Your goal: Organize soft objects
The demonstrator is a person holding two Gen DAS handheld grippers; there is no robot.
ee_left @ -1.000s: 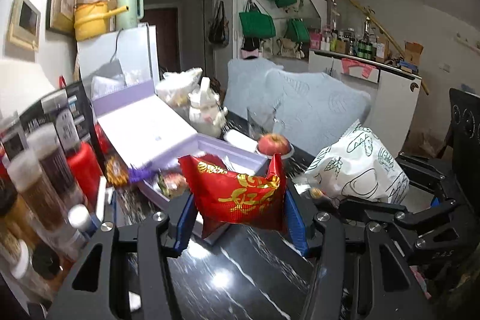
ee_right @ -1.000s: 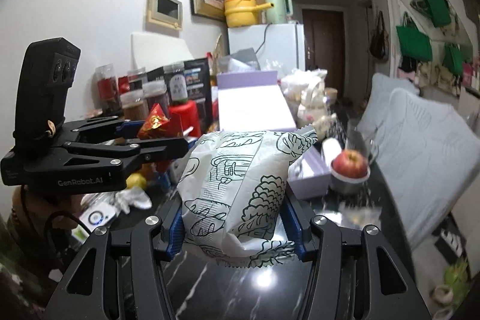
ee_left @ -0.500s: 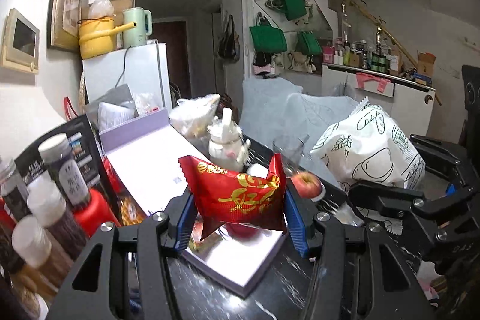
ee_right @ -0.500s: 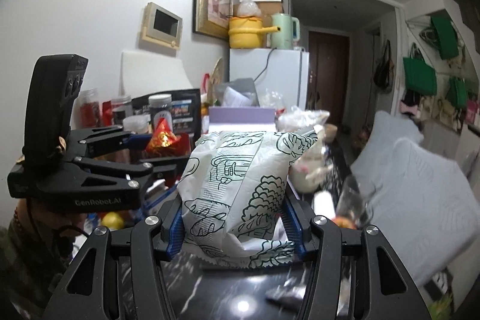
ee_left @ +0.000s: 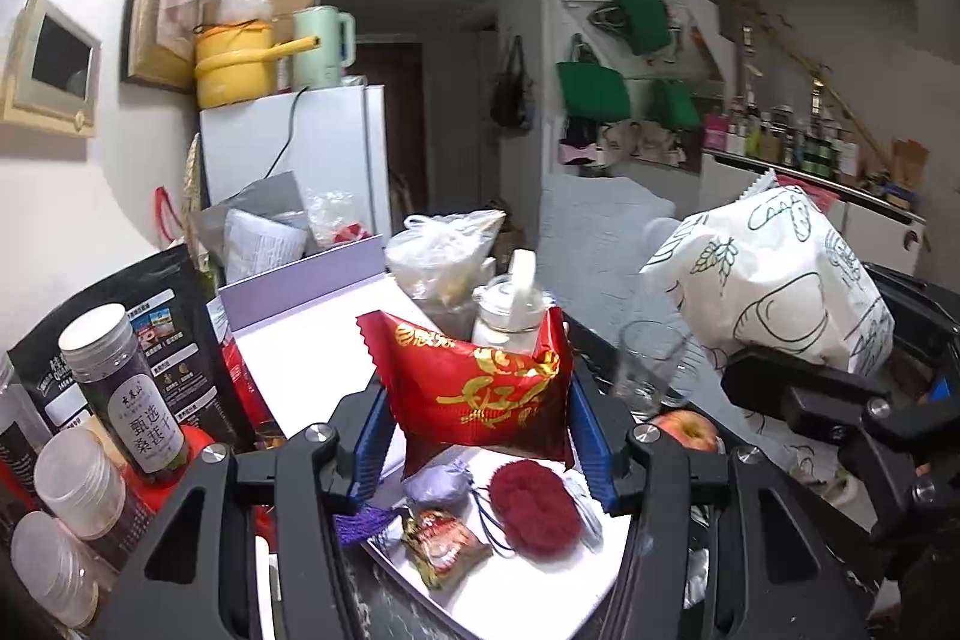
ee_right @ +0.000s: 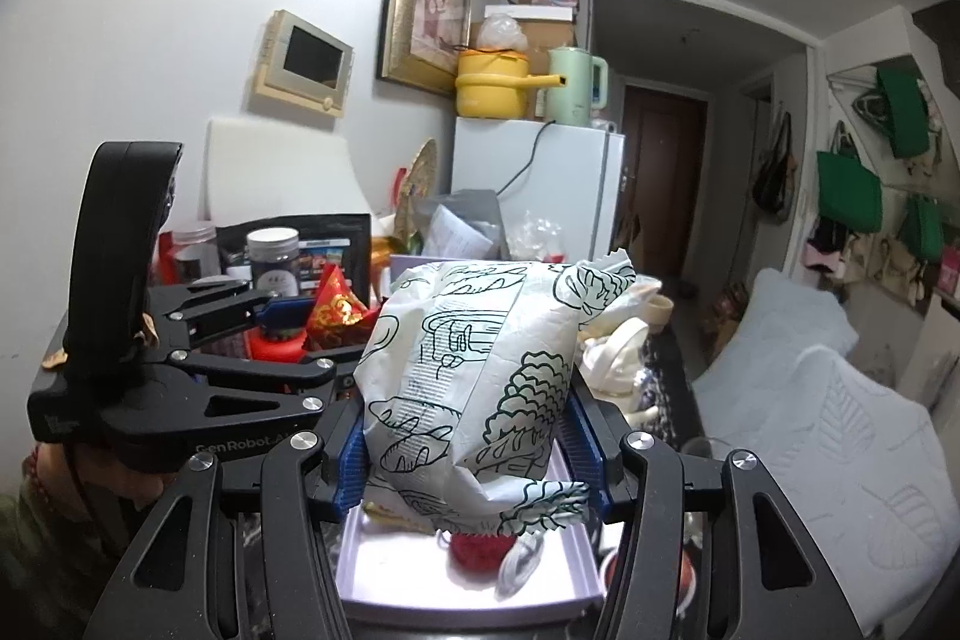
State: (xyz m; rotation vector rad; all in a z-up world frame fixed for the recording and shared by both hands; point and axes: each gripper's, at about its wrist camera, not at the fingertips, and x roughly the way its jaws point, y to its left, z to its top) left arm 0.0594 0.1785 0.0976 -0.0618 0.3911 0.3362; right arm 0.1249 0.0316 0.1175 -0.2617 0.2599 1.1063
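My left gripper is shut on a puffy red snack packet with gold writing, held above an open lilac box. In the box lie a dark red woolly pouch, a lilac sachet with a tassel and a small wrapped snack. My right gripper is shut on a white bag printed with green and black drawings, also over the lilac box. That white bag and the right gripper show at the right of the left wrist view. The left gripper with the red packet shows left in the right wrist view.
The box lid stands open behind. Jars and a black pouch crowd the left. A drinking glass, an apple, a white ceramic jar and a plastic bag stand beyond. A grey cushioned chair is right.
Both grippers have moved forward and up with their packets, from in front of the lilac box to above it. The box contents now show below the left gripper.
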